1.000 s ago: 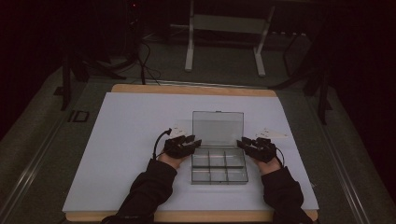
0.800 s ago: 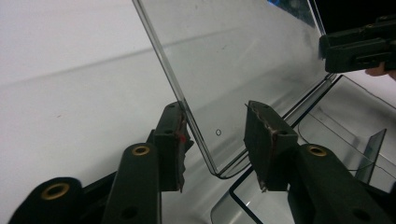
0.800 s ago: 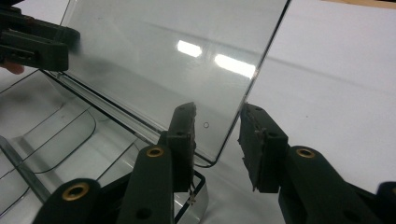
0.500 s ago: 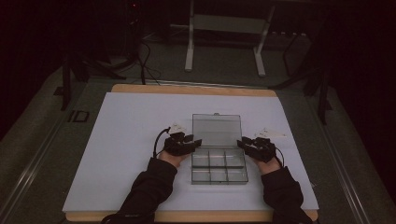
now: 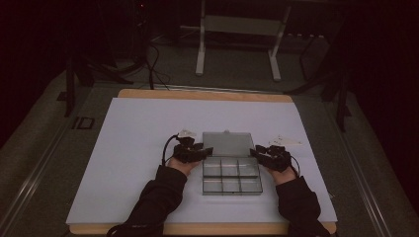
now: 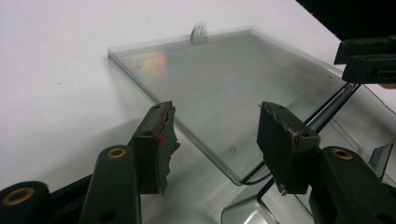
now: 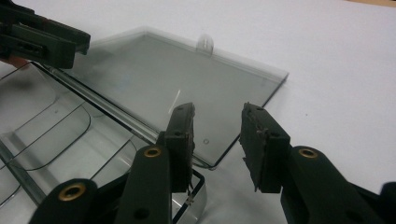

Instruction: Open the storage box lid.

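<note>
Left tongs (image 6: 212,140), jaws spread and holding nothing, poised over the near-left corner of the open lid (image 6: 224,88); right tongs (image 7: 217,140), jaws likewise spread and empty, poised at the lid's near-right corner. In the high view the left tongs (image 5: 206,150) sit at 9 o'clock of the hinge line and the right tongs (image 5: 253,151) at 3 o'clock, each just beside the clear compartment box (image 5: 231,176). The lid (image 5: 228,143) lies flat on the white tabletop (image 5: 138,128), folded back toward 12 o'clock, its small latch tab (image 6: 200,32) at the far edge. The tray of six compartments, apparently empty, lies toward 6 o'clock between the person's two dark sleeves.

Step in hand, as judged: both tongs are set on either side of the hinge, either to close the lid or to steady the box with it open. Closing it would need one pair of tongs to reach to the far edge at 12 o'clock, catch the thin panel near the tab and swing it toward 6 o'clock, while the other pair steadies the tray so that it does not slide on the smooth sheet
</note>
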Available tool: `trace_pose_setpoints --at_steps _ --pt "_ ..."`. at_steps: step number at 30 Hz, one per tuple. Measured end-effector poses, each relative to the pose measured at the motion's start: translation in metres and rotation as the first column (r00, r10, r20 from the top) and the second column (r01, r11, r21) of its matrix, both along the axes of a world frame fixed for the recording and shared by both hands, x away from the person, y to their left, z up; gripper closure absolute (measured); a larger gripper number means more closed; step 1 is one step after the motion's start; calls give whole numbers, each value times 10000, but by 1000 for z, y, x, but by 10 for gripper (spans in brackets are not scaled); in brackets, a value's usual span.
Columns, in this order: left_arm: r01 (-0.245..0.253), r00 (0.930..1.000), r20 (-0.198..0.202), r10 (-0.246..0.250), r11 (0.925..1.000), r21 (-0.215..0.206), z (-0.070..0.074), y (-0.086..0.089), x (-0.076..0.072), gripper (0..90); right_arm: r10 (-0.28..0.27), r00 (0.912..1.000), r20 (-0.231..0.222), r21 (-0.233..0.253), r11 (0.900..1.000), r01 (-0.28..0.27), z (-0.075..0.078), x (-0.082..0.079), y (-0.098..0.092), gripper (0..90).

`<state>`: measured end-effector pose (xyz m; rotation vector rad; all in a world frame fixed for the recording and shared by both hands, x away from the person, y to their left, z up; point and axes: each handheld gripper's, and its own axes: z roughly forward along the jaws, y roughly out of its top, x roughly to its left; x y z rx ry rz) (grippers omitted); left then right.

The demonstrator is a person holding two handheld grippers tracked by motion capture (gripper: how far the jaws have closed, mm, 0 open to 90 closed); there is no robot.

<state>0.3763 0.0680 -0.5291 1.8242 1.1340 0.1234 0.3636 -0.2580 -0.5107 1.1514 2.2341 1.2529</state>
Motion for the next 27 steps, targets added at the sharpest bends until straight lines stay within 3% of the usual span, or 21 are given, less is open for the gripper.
trace_pose_setpoints --at_steps 5,10,14,19,20,21,24,27 --pt "122 9989 435 -144 9986 511 5 -1 -2 476 92 10000 -34 -15 10000 -92 1 1 0 618" --pt "341 9937 1044 -413 9970 698 17 -2 -9 476 294 9996 -21 44 9996 -294 7 3 1 558" --pt "525 9912 1178 -611 9958 753 25 -3 -14 444 374 9992 114 -84 9993 -373 15 3 2 510" --pt "854 9867 1312 -957 9930 822 31 -5 -20 266 415 9990 176 -304 9987 -409 21 1 2 399" --pt "982 9854 1292 -1109 9901 1007 33 -7 -22 266 440 9988 201 -340 9985 -433 22 1 2 386" --pt "1161 9829 1317 -1290 9880 1016 34 -7 -23 161 557 9983 167 -282 9981 -552 24 0 2 331" --pt "1466 9744 1537 -1639 9821 1180 36 -8 -27 84 716 9973 169 -226 9972 -712 25 -4 0 262" --pt "1734 9688 1611 -1885 9795 1030 37 -7 -31 35 889 9959 193 -183 9959 -885 27 -8 -2 232"
